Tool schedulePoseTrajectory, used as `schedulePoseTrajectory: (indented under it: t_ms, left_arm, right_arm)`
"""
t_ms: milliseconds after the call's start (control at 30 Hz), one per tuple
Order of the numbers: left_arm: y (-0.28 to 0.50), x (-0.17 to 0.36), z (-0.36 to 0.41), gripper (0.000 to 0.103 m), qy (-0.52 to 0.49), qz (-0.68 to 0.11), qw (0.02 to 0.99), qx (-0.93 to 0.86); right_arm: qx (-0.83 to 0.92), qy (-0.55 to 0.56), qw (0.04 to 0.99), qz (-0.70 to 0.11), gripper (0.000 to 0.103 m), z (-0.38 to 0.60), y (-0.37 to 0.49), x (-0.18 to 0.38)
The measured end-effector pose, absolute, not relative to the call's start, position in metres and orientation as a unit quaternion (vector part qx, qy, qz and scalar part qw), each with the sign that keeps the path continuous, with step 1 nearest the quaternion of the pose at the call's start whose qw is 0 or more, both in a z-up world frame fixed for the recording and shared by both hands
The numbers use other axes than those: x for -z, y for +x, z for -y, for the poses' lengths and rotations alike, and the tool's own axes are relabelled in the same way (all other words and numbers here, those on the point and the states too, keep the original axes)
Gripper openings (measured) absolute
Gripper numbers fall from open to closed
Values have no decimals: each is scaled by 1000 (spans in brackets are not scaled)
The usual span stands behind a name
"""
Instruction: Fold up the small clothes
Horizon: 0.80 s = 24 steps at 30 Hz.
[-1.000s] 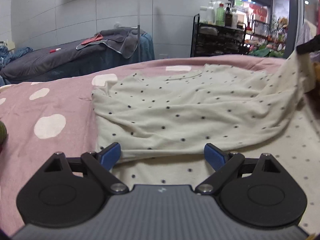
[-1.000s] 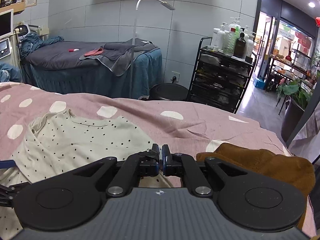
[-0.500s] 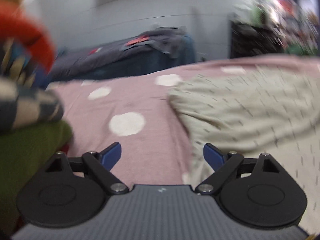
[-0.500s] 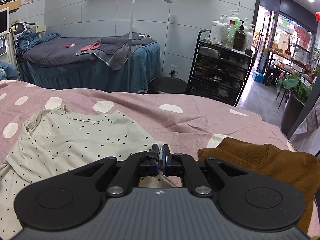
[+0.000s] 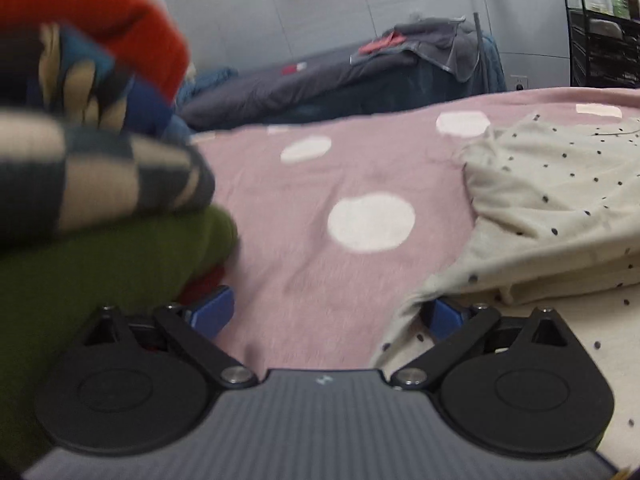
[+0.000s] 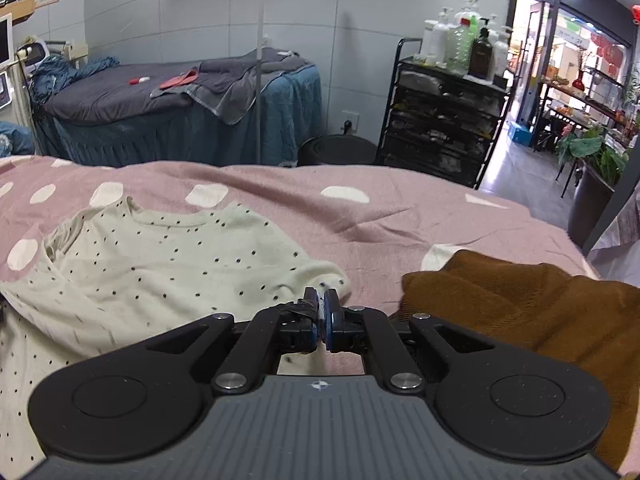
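The pink bed fills both views. The dotted shirt lies across the left half of the right view, partly folded over itself; it looks light, limp and prone to wrinkle, so hems or corners seem the best holds. A brown garment sits lower right. The right tongs are closed on the shirt's edge. The left tongs have just been opening, now wide with only bedcover between.
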<state>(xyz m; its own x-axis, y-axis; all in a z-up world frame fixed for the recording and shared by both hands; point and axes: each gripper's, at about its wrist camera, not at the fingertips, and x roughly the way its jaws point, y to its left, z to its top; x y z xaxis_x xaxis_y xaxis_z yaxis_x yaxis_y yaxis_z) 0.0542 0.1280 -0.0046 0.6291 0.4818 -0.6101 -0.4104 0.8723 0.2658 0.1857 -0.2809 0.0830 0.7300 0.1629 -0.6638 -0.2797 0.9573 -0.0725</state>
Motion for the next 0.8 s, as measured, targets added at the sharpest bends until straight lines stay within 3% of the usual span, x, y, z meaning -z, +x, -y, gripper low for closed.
schedulePoseTrajectory:
  t_ms: [367, 433, 567, 800]
  left_arm:
    - [62, 9, -117, 103, 105, -368, 887, -257]
    - [63, 8, -119, 103, 102, -370, 887, -255]
    - [62, 7, -118, 103, 104, -373, 886, -254]
    - [63, 9, -114, 103, 115, -370, 885, -257]
  right_arm:
    - [-105, -154, 888, -420, 10, 259, 211, -37]
    - [-103, -153, 895, -405, 22, 261, 208, -40]
    - [-96, -108, 933, -330, 80, 271, 185, -69]
    - [-252, -19, 888, -384, 78, 230, 188, -84]
